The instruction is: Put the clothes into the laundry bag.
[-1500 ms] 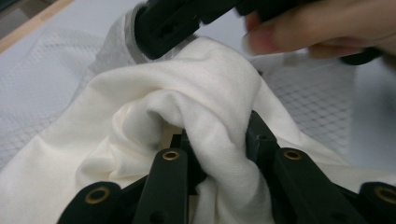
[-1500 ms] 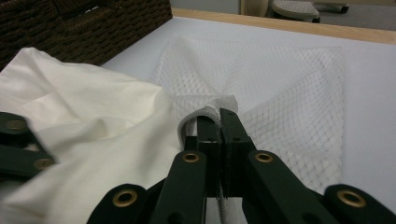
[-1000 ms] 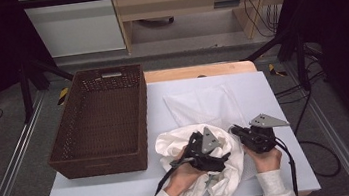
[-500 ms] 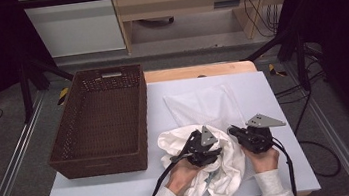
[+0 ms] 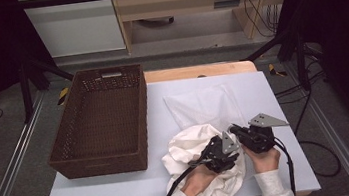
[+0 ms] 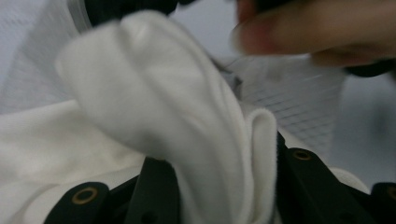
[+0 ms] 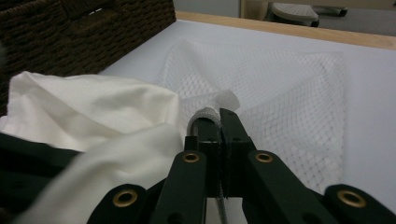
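Observation:
A crumpled white cloth [image 5: 188,146] lies at the table's front, partly over the near end of a white mesh bag [image 5: 203,105]. My left gripper [image 5: 221,153] is shut on a fold of the cloth [image 6: 219,140], which bulges up between its jaws. My right gripper [image 5: 237,131] sits just right of it, shut on the mesh bag's corded rim [image 7: 210,113]. In the right gripper view the mesh bag [image 7: 280,79] spreads flat beyond the jaws, and the cloth [image 7: 93,112] is heaped to their left. In the left gripper view a hand [image 6: 317,28] is close above the mesh.
A dark brown wicker basket [image 5: 99,118] stands on the left half of the white table [image 5: 123,190]. The basket's wall [image 7: 84,32] rises just beyond the cloth. Cables trail from both grippers toward the front edge.
My left gripper has carried the cloth fold to the right, closer to the right gripper and the bag's rim. The right gripper has edged slightly left and keeps its hold.

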The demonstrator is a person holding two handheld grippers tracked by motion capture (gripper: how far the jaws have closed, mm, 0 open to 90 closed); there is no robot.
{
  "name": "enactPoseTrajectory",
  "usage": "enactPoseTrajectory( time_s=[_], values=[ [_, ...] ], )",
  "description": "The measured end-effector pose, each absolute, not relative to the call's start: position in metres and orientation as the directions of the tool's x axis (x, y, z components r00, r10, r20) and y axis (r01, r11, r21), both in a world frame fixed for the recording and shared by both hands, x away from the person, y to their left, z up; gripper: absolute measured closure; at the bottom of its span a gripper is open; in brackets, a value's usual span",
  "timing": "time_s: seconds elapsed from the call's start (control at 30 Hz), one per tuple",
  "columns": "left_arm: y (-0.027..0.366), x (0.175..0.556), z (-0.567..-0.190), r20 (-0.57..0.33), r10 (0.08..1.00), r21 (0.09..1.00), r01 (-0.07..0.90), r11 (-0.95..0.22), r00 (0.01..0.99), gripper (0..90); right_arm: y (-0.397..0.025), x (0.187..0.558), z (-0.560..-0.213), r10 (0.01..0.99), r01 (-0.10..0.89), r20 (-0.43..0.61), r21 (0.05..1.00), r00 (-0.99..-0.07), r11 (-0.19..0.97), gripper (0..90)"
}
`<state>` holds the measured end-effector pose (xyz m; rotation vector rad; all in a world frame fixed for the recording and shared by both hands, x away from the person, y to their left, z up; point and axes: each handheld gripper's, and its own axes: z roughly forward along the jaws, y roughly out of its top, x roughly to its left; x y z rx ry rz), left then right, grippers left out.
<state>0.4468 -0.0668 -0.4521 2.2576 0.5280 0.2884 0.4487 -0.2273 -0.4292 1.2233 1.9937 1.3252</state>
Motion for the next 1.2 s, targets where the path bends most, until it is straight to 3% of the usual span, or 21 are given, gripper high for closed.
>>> enactPoseTrajectory(
  time_s=[0.07,0.17,0.3,0.37,0.6,0.9,1.0,1.1,1.17,1.2],
  values=[
    [-0.069,0.455,-0.454,-0.002,0.494,0.735,0.336,-0.589,0.870,65.5,-0.226,0.447,-0.428,0.854,0.422,0.099,0.894,-0.510,0.148,88.8],
    [-0.070,0.455,-0.454,0.005,0.494,0.737,0.330,-0.590,0.870,60.9,-0.221,0.443,-0.423,0.844,0.414,0.090,0.896,-0.528,0.163,88.8],
    [-0.056,0.443,-0.441,-0.010,0.464,0.768,0.304,-0.564,0.886,33.2,-0.223,0.443,-0.423,0.842,0.405,0.091,0.900,-0.532,0.159,88.8],
    [-0.041,0.436,-0.427,-0.002,0.463,0.788,0.286,-0.545,0.886,25.5,-0.227,0.443,-0.424,0.847,0.409,0.092,0.899,-0.524,0.155,88.8],
    [0.023,0.454,-0.393,0.012,0.539,0.850,0.275,-0.449,0.842,19.0,-0.230,0.444,-0.425,0.851,0.411,0.089,0.898,-0.517,0.156,88.8],
    [0.018,0.505,-0.443,-0.114,0.554,0.739,0.443,-0.507,0.825,11.7,-0.225,0.446,-0.429,0.851,0.428,0.076,0.885,-0.519,0.182,88.7],
    [0.018,0.513,-0.453,-0.221,0.517,0.708,0.500,-0.498,0.827,15.9,-0.225,0.447,-0.431,0.850,0.429,0.073,0.884,-0.522,0.187,88.7],
    [0.021,0.509,-0.450,-0.240,0.495,0.709,0.499,-0.498,0.835,41.9,-0.224,0.448,-0.432,0.850,0.433,0.074,0.882,-0.521,0.188,88.7],
    [0.021,0.500,-0.444,-0.179,0.508,0.727,0.461,-0.509,0.843,61.7,-0.224,0.449,-0.432,0.850,0.432,0.077,0.883,-0.521,0.184,88.7],
    [0.022,0.495,-0.440,-0.142,0.506,0.736,0.433,-0.520,0.851,67.2,-0.223,0.448,-0.432,0.851,0.433,0.078,0.883,-0.519,0.182,88.8]
  ],
)
